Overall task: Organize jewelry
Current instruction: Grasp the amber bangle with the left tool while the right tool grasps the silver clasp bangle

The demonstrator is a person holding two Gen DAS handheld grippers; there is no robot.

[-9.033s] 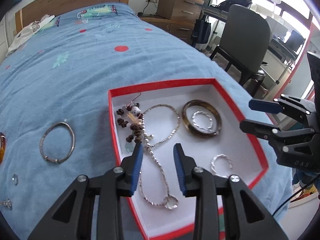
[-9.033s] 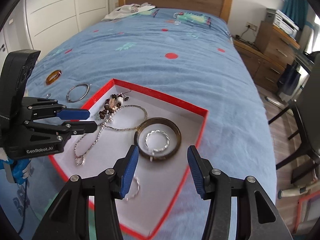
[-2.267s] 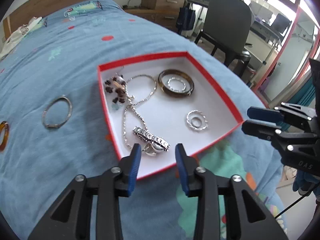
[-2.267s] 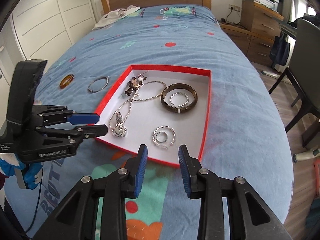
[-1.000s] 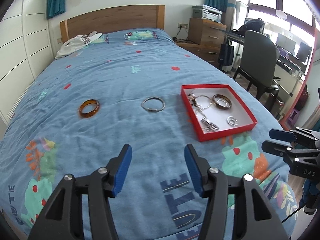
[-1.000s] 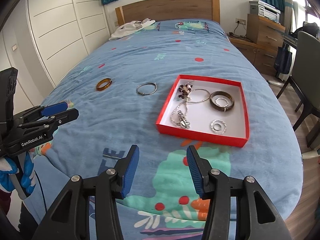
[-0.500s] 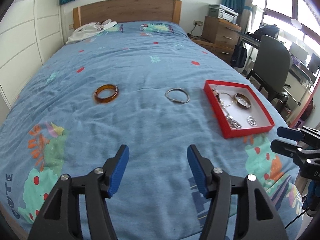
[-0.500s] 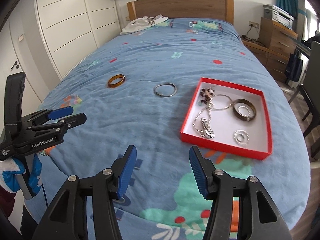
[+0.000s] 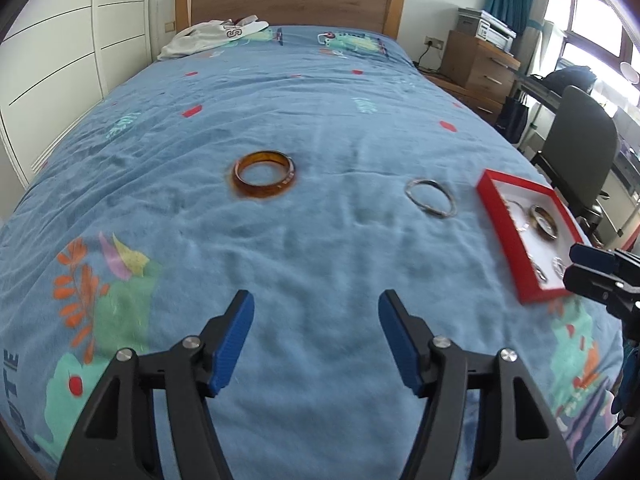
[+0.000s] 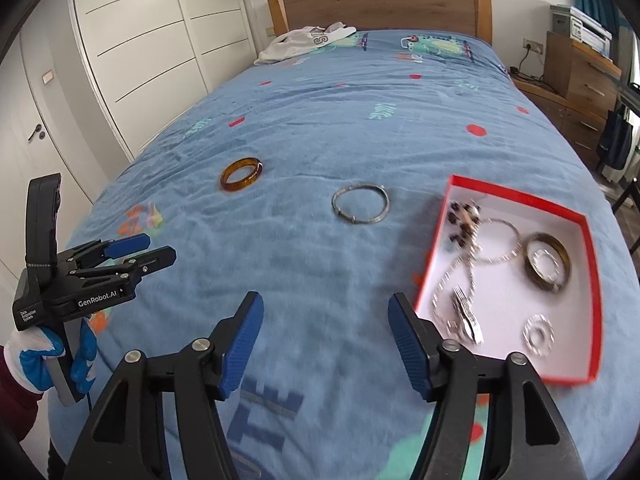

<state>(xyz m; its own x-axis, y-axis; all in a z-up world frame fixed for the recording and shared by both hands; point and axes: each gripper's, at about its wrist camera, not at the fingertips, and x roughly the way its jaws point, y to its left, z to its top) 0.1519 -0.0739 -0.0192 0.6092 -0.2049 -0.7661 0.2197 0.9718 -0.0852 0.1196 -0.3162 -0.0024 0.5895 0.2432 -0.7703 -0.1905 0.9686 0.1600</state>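
Note:
An amber bangle (image 9: 265,175) (image 10: 241,174) lies on the blue bedspread, with a thin silver bangle (image 9: 430,203) (image 10: 361,203) to its right. A red tray (image 10: 592,240) (image 9: 504,220) further right holds a beaded bracelet, a silver chain, a dark bangle, a watch and rings. My left gripper (image 9: 314,340) is open and empty, above the bedspread short of the amber bangle; it shows at the left of the right wrist view (image 10: 140,252). My right gripper (image 10: 326,340) is open and empty, near the tray's left edge; it also shows at the right of the left wrist view (image 9: 584,266).
White clothing (image 10: 308,42) lies near the wooden headboard (image 9: 288,6). White wardrobe doors (image 10: 132,52) stand to the left of the bed. A wooden dresser (image 9: 480,68), a dark office chair (image 9: 580,152) and a desk stand to the right.
Both grippers pulled back from the tray and swung left, so the amber and silver bangles came towards centre. Both jaws opened wider. A watch now lies in the tray.

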